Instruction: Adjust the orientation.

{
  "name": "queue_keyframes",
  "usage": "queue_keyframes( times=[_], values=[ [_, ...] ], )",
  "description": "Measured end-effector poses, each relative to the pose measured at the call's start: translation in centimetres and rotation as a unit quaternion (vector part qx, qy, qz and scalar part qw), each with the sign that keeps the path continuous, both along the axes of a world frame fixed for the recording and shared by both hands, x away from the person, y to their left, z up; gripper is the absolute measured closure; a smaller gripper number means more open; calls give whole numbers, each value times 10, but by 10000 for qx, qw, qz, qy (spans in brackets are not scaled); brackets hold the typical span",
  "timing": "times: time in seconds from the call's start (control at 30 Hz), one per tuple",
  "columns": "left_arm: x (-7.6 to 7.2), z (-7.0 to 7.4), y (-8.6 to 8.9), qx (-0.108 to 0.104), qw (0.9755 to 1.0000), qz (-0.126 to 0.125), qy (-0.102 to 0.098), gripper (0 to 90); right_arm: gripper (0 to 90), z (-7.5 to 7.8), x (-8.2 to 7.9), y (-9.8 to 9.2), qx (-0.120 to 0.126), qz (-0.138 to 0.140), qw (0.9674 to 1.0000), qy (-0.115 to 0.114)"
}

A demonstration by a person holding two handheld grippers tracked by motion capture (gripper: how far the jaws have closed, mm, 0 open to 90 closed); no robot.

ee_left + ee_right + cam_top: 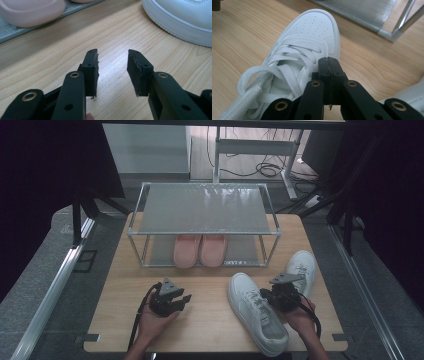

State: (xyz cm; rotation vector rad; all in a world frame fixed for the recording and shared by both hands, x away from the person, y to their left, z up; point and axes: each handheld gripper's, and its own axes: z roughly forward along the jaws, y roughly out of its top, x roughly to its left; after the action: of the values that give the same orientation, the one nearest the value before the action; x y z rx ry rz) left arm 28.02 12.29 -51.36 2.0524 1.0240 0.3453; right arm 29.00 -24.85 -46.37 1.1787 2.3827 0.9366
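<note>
White sneaker beside right gripper

Pink slippers on metal shoe rack's lower shelf, wooden table

A white lace-up sneaker lies upright on its sole on the wooden surface, right of centre, its perforated toe pointing far and slightly left, its heel at the near edge. Its white laces are loosely tied and loop out over the open tongue. A second white sneaker stands just to its right and farther back, toe pointing away, near the right leg of the shoe rack.
</note>
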Motion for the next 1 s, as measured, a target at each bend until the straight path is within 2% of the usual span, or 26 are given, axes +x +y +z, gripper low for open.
queue_keyframes(
  times=[0.53,0.8,1.0],
  values=[
    [0,0,1,-8,10000,15,-2,616,900,-1,6,11,134,206,9997,31],
    [0,0,2,-16,10000,24,-4,615,900,0,4,7,190,145,9997,-24],
    [0,0,2,-19,10000,30,3,614,900,6,-3,1,342,120,9993,-119]
  ],
)
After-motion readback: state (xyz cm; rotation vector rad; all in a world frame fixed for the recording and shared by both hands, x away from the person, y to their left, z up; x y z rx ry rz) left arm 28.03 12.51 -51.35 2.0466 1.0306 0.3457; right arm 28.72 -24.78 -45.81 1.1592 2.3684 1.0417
